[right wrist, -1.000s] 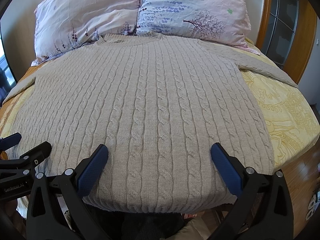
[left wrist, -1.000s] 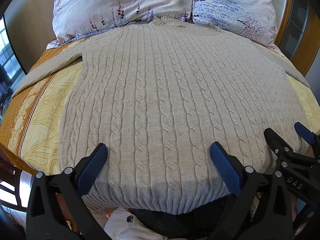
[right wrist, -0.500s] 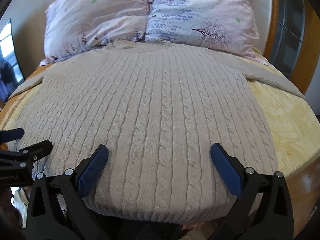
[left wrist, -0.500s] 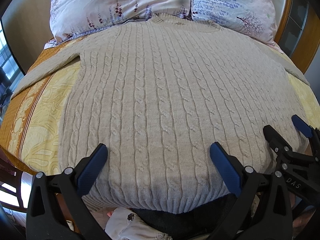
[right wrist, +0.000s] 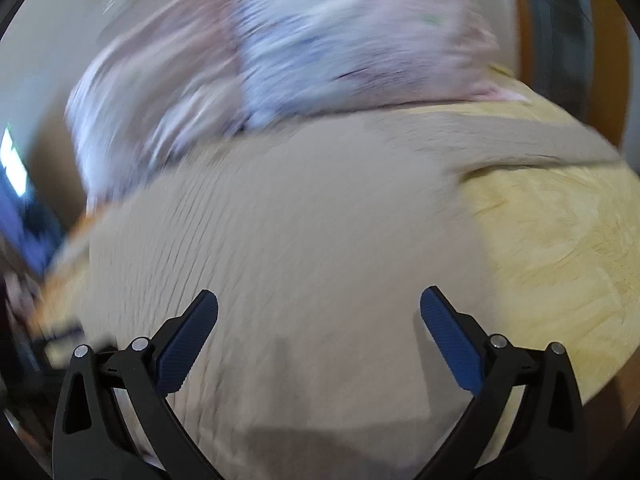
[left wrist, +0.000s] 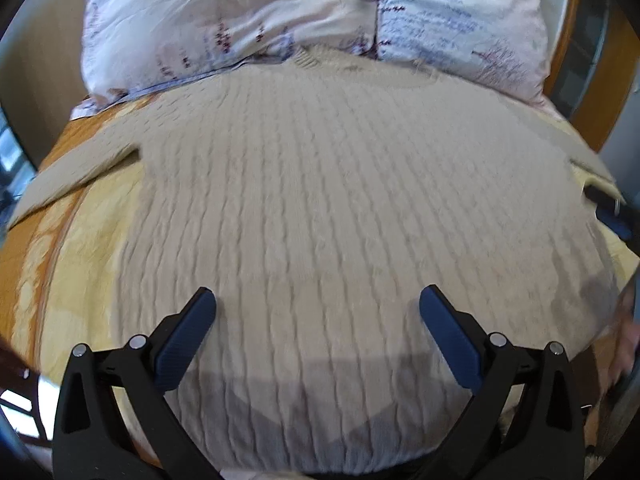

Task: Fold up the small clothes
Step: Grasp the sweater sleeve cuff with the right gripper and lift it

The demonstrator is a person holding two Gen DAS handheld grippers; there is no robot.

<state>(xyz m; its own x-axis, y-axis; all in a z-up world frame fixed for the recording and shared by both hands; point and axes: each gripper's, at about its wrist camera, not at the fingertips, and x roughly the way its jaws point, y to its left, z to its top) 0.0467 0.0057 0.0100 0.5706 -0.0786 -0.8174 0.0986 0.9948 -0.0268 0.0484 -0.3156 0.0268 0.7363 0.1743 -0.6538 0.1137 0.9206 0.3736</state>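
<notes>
Sweater point(left wrist: 340, 208): beige cable-knit, spread flat and face up on the bed point(left wrist: 80, 280); collar toward the pillows point(left wrist: 280, 12), hem at the near edge. Laid out this way, every edge is reachable for folding.
Sleeves: each lies out to its own side over the yellow cover, not yet folded in.
Left gripper point(left wrist: 318, 320): hovers over the lower middle of the sweater; fingers spread wide, nothing between them.
Right gripper point(right wrist: 319, 316): over the sweater's right half, near the right sleeve point(right wrist: 520, 140); fingers wide apart, empty. View heavily blurred, so knit detail is lost.
Step, as I judge it: positioning before a first grasp; probably a sleeve or side edge.
Risk: thick knit may bunch if pinched through too many layers.
</notes>
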